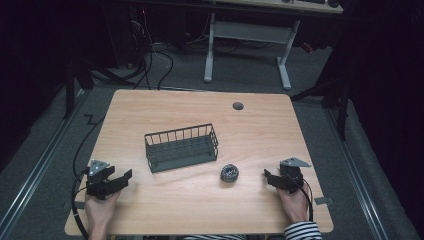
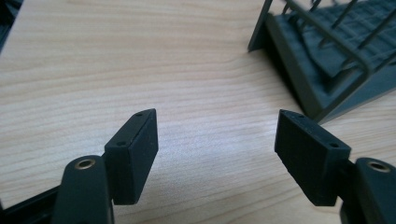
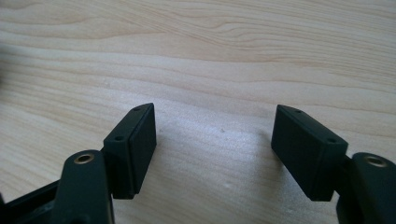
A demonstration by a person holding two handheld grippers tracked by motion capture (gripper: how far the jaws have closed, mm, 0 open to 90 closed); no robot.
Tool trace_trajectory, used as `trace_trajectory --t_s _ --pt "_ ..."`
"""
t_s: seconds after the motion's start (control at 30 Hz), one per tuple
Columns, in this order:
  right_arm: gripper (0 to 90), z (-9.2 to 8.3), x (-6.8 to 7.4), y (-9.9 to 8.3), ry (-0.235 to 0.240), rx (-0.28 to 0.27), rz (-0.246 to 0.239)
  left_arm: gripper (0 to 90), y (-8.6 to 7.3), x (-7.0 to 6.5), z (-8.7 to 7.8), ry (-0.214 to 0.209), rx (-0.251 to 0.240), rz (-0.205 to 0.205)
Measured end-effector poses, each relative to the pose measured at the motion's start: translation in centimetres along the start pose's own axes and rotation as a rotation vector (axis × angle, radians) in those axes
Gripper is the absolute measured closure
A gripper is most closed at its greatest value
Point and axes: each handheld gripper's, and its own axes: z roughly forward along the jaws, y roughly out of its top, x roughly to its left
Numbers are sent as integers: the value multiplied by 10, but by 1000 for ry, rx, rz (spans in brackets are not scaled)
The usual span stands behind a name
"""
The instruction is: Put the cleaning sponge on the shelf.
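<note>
Wooden worktop [image 1: 200, 200] is seen under both grippers. Left gripper [image 1: 120, 179] and right gripper [image 1: 268, 177] are held with jaws parted, nothing between them. Between them a steel-wool scourer [image 1: 229, 173] is placed; it is judged light, springy, graspable across its middle. Beyond, a wire basket [image 1: 181, 147] is seen holding nothing.

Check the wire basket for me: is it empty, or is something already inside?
Empty. In the high view the dark wire basket stands upright with only its bare floor showing; the steel scouring ball lies outside it on the wooden table.
</note>
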Motion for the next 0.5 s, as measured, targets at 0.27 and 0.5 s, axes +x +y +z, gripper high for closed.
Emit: trace_trajectory --t_s 0.27,0.5 --pt "315 -2 5 -1 37 4 -27 303 -3 -6 14 58 22 48" --pt "315 -7 14 -3 90 -24 -46 284 -5 -8 22 81 60 79"
